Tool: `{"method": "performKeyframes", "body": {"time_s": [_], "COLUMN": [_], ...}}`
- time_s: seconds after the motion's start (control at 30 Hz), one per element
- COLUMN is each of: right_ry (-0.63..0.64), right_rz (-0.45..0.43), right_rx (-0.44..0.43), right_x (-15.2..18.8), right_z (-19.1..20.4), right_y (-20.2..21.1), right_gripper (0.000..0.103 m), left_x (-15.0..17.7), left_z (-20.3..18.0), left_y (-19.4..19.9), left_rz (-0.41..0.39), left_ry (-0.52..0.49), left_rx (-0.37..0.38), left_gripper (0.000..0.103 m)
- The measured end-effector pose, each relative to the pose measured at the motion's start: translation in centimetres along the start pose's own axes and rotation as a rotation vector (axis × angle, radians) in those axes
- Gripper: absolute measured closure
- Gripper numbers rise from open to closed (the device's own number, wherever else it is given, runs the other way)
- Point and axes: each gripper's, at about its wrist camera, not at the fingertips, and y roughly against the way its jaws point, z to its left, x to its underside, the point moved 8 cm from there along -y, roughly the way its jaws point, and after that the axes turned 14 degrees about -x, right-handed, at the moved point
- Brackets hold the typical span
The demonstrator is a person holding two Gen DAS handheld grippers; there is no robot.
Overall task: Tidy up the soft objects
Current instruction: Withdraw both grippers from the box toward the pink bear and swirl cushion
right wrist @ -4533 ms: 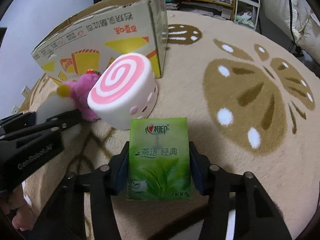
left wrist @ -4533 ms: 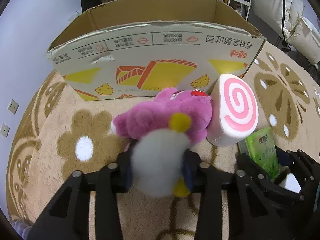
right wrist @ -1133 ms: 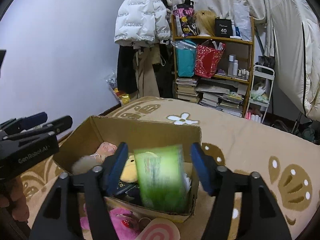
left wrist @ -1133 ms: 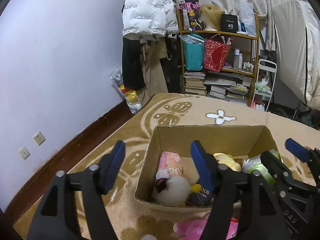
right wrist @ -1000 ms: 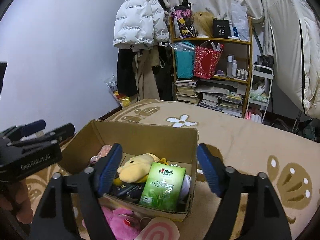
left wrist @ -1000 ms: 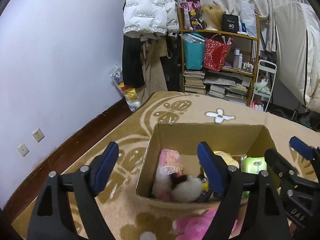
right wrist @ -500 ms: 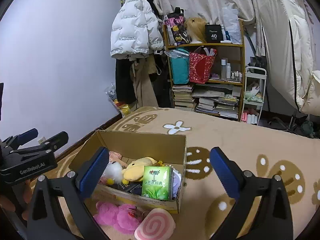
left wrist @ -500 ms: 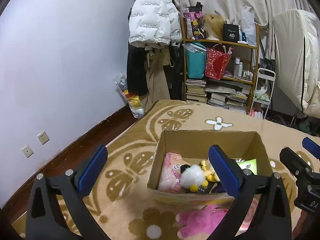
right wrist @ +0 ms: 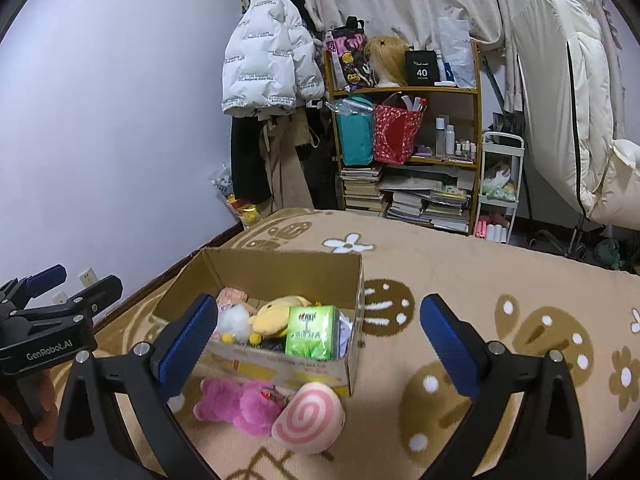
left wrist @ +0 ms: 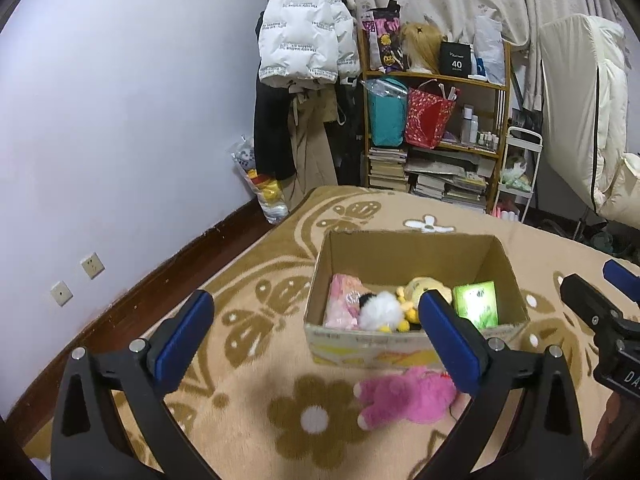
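Note:
An open cardboard box (left wrist: pixel 416 244) (right wrist: pixel 280 266) stands on the tan rug. Inside lie a white fluffy toy (left wrist: pixel 380 312) (right wrist: pixel 236 318), a yellow plush (left wrist: pixel 416 286) (right wrist: pixel 276 314), a green tissue pack (left wrist: pixel 478 304) (right wrist: pixel 310 332) and a pink packet (left wrist: pixel 340 304). In front of the box on the rug lie a pink plush (left wrist: pixel 404 394) (right wrist: pixel 240 400) and a pink-swirl roll cushion (right wrist: pixel 308 418). My left gripper (left wrist: pixel 316 332) hangs open above and short of the box, nothing between its fingers. My right gripper (right wrist: pixel 316 332) is open and empty too.
A lilac wall with a dark skirting board (left wrist: pixel 160 280) runs along the left. At the back stand a wooden shelf (right wrist: pixel 408 140) of bags and books, hanging coats (left wrist: pixel 304 40) and a white trolley (right wrist: pixel 500 184). Open rug (right wrist: pixel 520 280) stretches to the right.
Both grippers opened wide and let go: the white toy and the green pack now lie in the box. Both hands have drawn back and up, so the box looks smaller.

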Motion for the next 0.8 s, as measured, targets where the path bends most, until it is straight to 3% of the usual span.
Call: {"method": "performKeyframes", "body": {"time_s": [0.8], "right_ry": [-0.093], "right_rz": [0.116], "right_rx": [-0.016], "right_x": [6.9], "right_z": [-1.1], "right_y": [-2.6], "right_gripper": [0.0], "left_x": [5.1], "left_z": [-2.4], "left_y": [-3.3], "left_rz": [0.148], "left_ry": [-0.036], "left_rx": [0.046], "left_gripper": [0.002]}}
